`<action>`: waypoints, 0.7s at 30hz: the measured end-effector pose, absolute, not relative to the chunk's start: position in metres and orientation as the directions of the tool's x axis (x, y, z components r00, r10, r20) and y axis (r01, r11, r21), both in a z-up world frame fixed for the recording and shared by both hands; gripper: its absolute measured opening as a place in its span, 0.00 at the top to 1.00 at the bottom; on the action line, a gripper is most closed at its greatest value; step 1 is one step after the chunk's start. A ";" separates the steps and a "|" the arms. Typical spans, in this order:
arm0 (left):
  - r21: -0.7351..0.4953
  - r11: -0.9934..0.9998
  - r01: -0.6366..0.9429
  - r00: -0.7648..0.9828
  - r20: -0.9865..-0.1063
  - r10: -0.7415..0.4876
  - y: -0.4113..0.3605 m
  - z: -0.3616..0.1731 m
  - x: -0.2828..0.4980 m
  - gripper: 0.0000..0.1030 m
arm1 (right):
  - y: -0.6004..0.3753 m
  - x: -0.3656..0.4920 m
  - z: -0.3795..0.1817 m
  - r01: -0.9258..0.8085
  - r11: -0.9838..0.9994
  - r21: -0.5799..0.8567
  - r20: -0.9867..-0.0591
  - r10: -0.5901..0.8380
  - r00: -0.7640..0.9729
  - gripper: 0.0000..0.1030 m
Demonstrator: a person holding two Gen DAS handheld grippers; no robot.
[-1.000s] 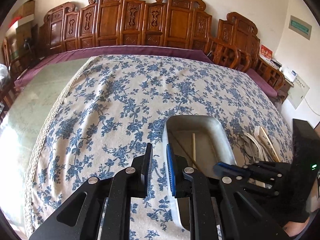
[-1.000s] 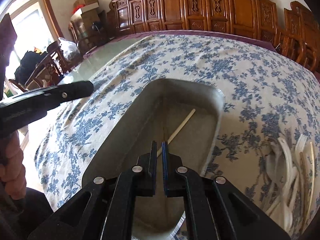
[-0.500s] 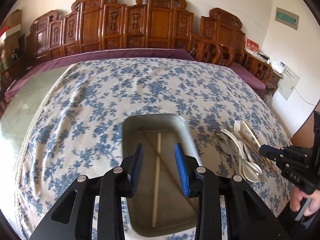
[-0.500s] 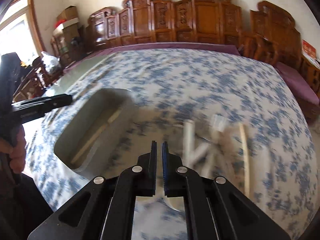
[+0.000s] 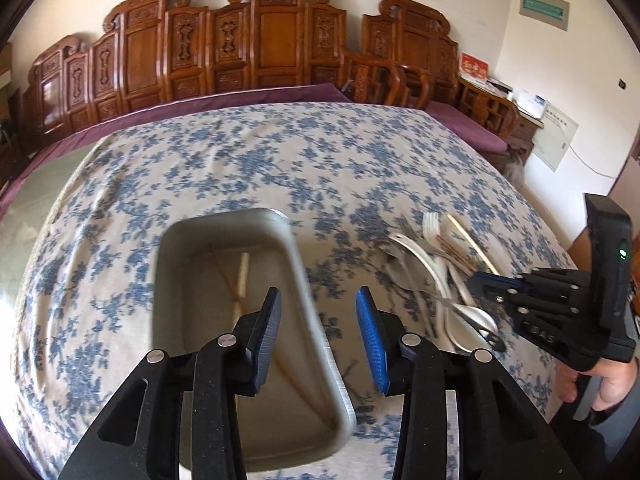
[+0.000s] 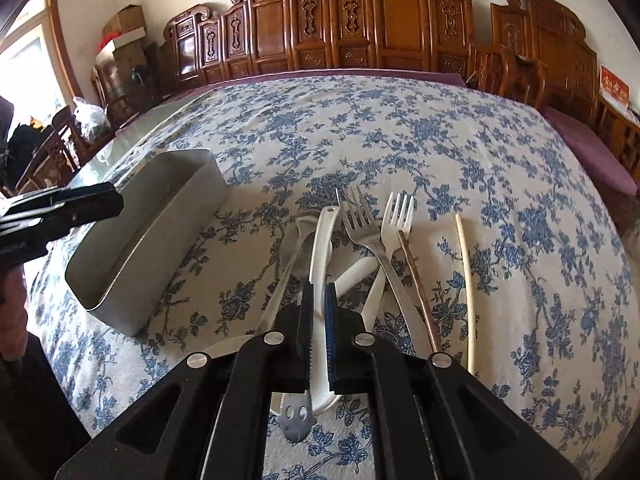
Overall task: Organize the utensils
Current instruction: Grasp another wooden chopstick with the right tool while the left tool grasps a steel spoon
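Right gripper point(image 6: 319, 312) closed, empty, above utensils point(image 6: 360, 248) lying 3 o'clock of tray point(image 6: 132, 264); left gripper point(image 5: 319, 332) just opening, empty (astride tray wall); light, stiff, slippery cutlery; pinch mid-handle.

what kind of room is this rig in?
Probably a home dining or sitting room. Carved wooden chairs line the wall, a large table wears a blue floral tablecloth, and forks, spoons and chopsticks lie beside a grey tray. Cardboard boxes are stacked in a corner.
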State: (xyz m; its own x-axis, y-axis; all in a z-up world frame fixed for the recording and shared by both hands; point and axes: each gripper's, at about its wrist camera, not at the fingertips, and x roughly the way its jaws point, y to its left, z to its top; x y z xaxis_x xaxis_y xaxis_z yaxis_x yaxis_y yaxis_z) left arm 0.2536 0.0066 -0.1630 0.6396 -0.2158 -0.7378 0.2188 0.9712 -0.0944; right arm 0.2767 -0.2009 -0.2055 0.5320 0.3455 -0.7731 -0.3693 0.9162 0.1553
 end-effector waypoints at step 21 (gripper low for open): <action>-0.121 0.940 0.318 0.521 -0.806 -0.280 -0.077 -0.207 0.284 0.80 | -0.280 0.292 -0.204 -0.248 0.963 0.101 -0.760 0.235 0.606 0.64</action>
